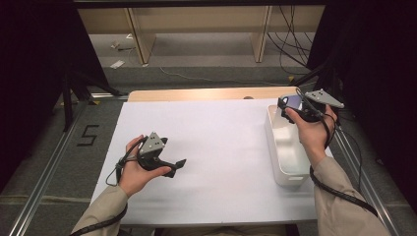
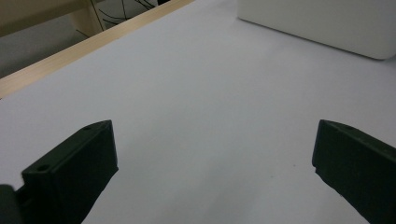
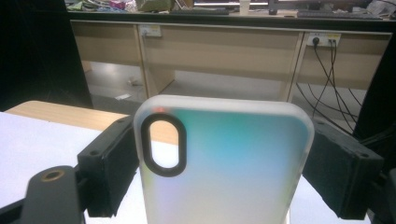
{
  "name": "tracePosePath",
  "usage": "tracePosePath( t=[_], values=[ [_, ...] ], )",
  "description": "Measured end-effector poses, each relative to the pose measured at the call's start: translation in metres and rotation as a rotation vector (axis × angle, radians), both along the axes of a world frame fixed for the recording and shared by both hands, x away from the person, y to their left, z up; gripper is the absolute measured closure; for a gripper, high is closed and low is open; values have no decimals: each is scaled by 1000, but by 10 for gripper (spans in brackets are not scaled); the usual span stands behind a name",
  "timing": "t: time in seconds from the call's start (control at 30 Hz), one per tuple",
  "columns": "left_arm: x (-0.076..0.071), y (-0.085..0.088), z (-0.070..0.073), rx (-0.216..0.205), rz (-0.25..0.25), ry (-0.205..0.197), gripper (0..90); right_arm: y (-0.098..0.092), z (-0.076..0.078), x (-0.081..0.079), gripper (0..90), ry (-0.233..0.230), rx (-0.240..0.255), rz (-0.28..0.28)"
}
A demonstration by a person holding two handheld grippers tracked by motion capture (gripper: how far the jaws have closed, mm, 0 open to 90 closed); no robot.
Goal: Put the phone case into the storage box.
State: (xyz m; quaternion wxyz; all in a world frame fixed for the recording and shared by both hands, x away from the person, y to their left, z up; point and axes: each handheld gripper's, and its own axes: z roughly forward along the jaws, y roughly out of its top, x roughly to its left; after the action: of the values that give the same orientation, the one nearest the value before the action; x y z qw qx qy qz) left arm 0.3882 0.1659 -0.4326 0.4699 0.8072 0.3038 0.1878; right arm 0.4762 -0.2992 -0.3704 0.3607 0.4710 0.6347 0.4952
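A: Right gripper [image 1: 291, 109] status?
B: Clamped on phone case [image 3: 224, 163]. Both pads against its long edges, case upright between them, oval camera cutout at upper left in the right gripper view. Frosted rim, teal-to-pale gradient on the back.

A: Location of case?
B: Held in the air over the far end of the white bin [image 1: 287, 172], at the right edge of the table [image 1: 196, 94]. In the high view partly hidden behind the gripper body, so a pale bluish patch at most. Can't tell if it touches the bin rim.

A: Left gripper [image 1: 179, 164]?
B: Jaws wide apart, nothing between. Low over the white sheet [image 1: 216, 147], left-centre, pointing toward the bin. Bare sheet between the jaws in the left gripper view, corner of the bin at upper right there.

A: Separation between the two?
B: Well apart. Left near the front-left of the sheet, right at the far right.

A: Bin contents?
B: Interior looks plain white from above; far end hidden by the right hand [image 1: 312, 130].
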Motion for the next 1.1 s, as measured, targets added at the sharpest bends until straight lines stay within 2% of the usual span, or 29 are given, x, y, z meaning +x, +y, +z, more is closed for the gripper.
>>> tracePosePath(
  t=[1.1],
  values=[
    [0,-1,0,4,-2,2,0,-1,-4,9,181,26,-21,-3]
  ],
)
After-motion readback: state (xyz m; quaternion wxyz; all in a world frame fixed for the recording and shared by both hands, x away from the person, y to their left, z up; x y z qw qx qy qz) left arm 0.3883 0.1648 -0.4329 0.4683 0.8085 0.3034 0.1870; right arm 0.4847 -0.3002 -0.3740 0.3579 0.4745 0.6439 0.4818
